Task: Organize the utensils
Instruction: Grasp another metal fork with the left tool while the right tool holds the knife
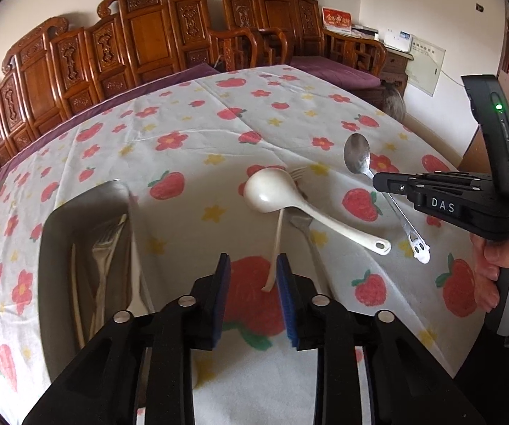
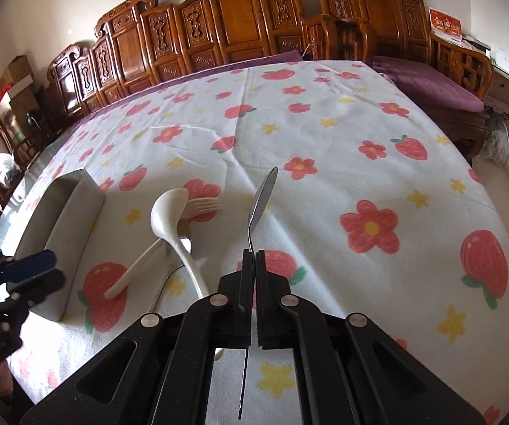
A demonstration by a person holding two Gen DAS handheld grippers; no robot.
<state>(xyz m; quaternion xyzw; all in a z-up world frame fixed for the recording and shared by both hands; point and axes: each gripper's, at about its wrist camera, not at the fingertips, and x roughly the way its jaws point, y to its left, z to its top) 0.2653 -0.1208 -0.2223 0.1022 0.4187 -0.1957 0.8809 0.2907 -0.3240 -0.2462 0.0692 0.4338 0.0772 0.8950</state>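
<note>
Steel tray point(image 1: 88, 233) sits on the desk point(image 1: 197, 148), which wears a cloth of strawberries and flowers; a fork point(image 1: 104, 248) and a pale stick-like utensil lie inside the tray. Right of the tray, on the cloth, a white ladle point(image 1: 272, 194) rests across a cream fork point(image 2: 201, 207) and a steel utensil point(image 1: 307, 244) whose head is hidden under the ladle. A thin cream handle point(image 1: 276, 248) runs from under the ladle's bowl toward the left tool point(image 1: 252, 295). That tool hangs just right of the tray with its blue pads parted; the handle's tip lies between them, and nothing is pinched. Farther right of the tray, the right tool point(image 2: 254, 297) is clamped tight on a steel spoon point(image 2: 262, 198) by its handle, bowl raised clear of the cloth. A hand point(image 1: 502, 272) holds that tool's grip.
</note>
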